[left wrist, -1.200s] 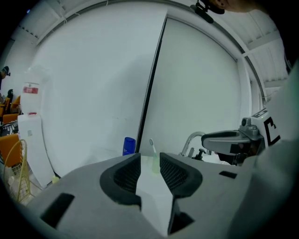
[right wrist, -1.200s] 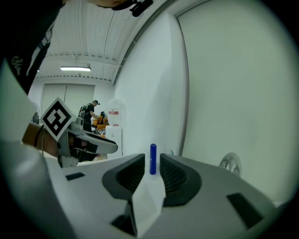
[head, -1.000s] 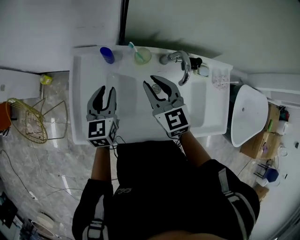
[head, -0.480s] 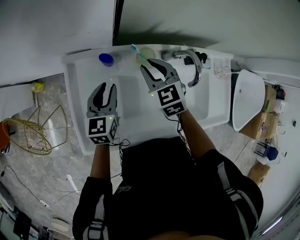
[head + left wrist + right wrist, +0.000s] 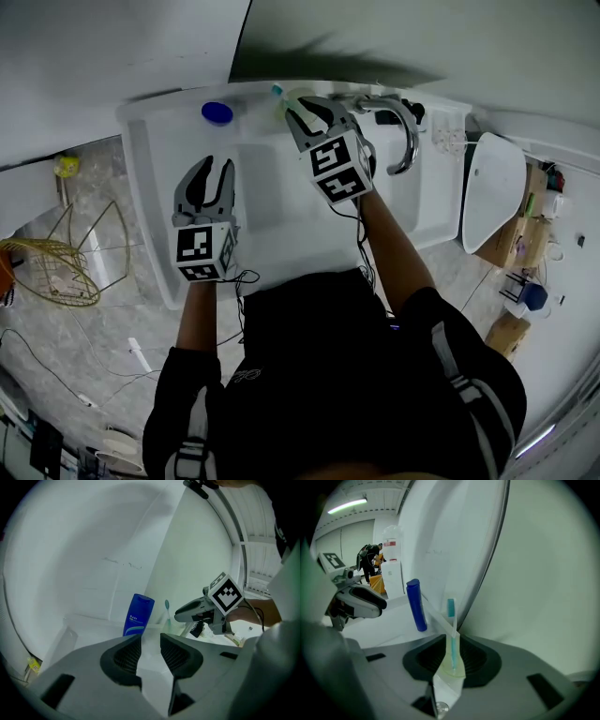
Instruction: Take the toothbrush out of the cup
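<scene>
The sink point(image 5: 272, 220) lies against the wall, in front of the person. On its back rim the bottle point(image 5: 217, 113) stands at the left and the cup point(image 5: 452, 670) just to its right, with the toothbrush point(image 5: 451, 616) standing in the cup, head up. The faucet point(image 5: 401, 141) rises further right on the same rim and arches over the basin. The right tongs point(image 5: 309, 105), whose jaws have just been closing, reach to the back rim with the cup and toothbrush between the jaws. The left tongs point(image 5: 215, 169) hang over the basin's left part, well short of the bottle, nothing between them. A wire basket point(image 5: 42, 272) sits on the floor left of the sink
</scene>
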The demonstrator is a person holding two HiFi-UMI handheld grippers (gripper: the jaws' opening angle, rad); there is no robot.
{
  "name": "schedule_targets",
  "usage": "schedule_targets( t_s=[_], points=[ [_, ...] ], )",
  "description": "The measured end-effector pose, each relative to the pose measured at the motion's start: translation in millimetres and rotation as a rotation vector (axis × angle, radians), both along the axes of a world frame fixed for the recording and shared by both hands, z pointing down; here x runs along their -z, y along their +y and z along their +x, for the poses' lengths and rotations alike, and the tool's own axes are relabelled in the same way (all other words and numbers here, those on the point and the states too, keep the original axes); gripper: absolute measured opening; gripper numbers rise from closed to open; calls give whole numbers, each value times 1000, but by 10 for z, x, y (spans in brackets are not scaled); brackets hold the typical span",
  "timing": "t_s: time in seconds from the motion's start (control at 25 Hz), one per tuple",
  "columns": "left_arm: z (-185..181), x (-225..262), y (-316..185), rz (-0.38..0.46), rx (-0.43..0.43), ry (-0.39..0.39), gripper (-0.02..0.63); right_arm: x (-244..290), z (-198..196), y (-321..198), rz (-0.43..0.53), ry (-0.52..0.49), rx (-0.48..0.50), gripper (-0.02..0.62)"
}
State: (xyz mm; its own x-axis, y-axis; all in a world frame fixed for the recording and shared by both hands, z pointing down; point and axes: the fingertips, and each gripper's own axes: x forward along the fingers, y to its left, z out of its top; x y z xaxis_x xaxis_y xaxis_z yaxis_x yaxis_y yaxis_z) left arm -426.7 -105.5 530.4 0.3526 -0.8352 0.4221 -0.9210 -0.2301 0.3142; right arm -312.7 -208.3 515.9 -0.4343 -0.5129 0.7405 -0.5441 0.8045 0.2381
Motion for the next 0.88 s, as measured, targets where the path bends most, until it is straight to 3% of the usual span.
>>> schedule_targets(
  t_s=[0.36, 0.68, 0.88],
  points=[
    [-167, -81, 49, -19, 14, -6, 135, -304, -18, -90, -64, 143, 57, 95],
    [-288, -105, 90, -27, 30, 0, 135, -440, -62, -125, -149, 126, 72, 94],
    [-361, -140, 116, -32, 37, -4, 135, -507, -105, -179, -126, 112, 81, 64]
  ],
)
